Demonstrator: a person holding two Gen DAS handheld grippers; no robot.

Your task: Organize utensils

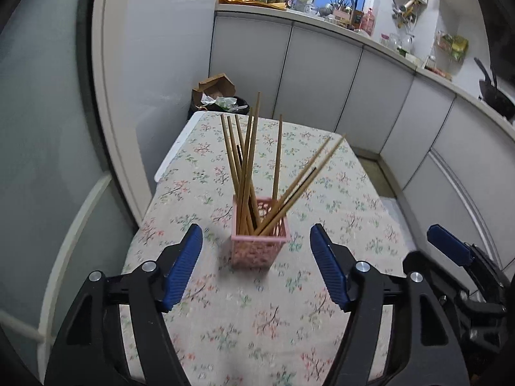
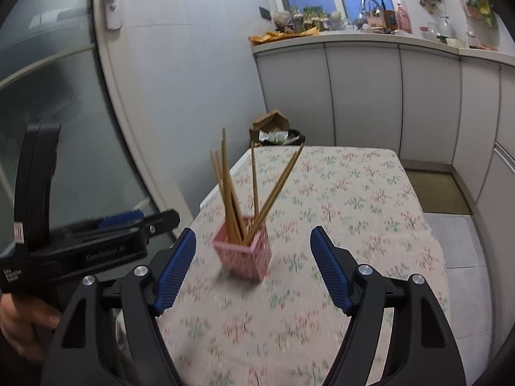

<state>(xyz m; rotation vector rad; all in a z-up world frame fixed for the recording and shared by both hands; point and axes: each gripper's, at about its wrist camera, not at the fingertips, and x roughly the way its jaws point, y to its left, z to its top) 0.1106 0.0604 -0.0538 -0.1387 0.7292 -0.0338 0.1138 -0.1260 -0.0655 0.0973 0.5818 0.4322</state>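
Floral tablecloth [image 2: 354,199] blurred — holder [image 2: 244,254] lattice indistinct

I'm holding my right gripper [image 2: 252,270] with jaws spread wide, nothing between them. Just ahead, pink holder [image 2: 243,252] is standing on floral tablecloth [image 2: 354,212], chopsticks [image 2: 230,193] fanning out. My left gripper [image 2: 128,220] is sitting off to the left.

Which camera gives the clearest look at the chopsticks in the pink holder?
The left wrist view: the chopsticks stand centred, sharp and fanned apart in the pink holder, one dark stick visible among them. The right wrist view shows the same bundle smaller, off-centre and motion-blurred, sticks overlapping.
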